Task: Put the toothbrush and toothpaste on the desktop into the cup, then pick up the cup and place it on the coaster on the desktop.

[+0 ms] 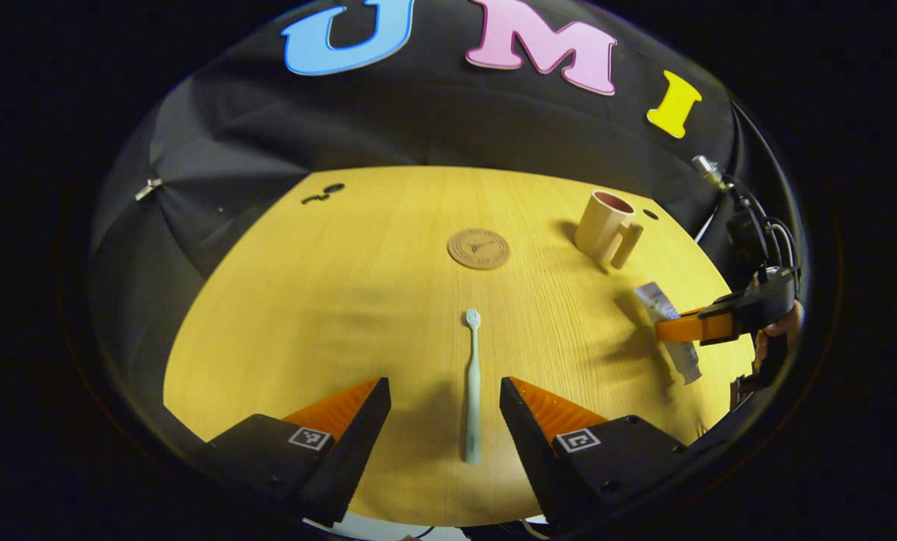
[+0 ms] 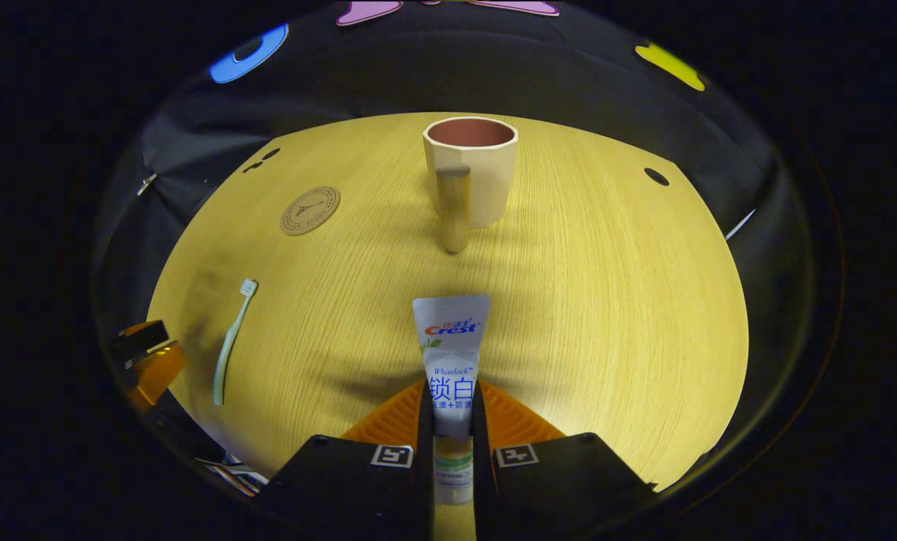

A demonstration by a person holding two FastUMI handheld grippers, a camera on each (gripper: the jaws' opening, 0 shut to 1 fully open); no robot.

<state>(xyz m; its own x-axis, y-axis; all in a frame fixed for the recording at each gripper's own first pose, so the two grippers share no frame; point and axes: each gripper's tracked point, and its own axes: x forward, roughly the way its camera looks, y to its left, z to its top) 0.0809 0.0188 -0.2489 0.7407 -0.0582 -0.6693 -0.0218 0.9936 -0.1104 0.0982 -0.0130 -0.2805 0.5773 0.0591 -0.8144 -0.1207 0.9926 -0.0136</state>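
while the left gripper (image 1: pixel 445 402) hangs over the desktop (image 1: pixel 328 300) in the left gripper view, its jaws stand spread with the toothbrush (image 1: pixel 472 387) lying flat between them, head toward twelve o'clock and handle toward six, touching neither finger as far as i can judge. to take it well, the fingers should come down level and close across the handle's lower half, so the brush does not roll or pivot out. the coaster (image 1: pixel 478 249) lies past the brush head at twelve o'clock, and the cup (image 1: pixel 605 225) stands upright at about one o'clock from it, handle turned toward the viewer. at three o'clock the right gripper (image 1: pixel 678 329) crosses the toothpaste (image 1: pixel 670 330), and the hand behind it is cut off at the edge; how high the tube sits off the wood is hard to tell from here. turning to the right gripper view, the jaws are pressed onto the toothpaste (image 2: pixel 450 361), pinching it across its lower part with the flat crimped end pointing at twelve o'clock toward the cup (image 2: pixel 469 169). for this step i would carry the tube over the rim, tip it upright and loosen only once its end is well inside. the tube's cap end is hidden between the fingers. the toothbrush (image 2: pixel 232 342) lies at nine o'clock, the coaster (image 2: pixel 310 210) at ten, and a part of the left gripper (image 2: pixel 146 361) shows at the edge, too clipped to read.
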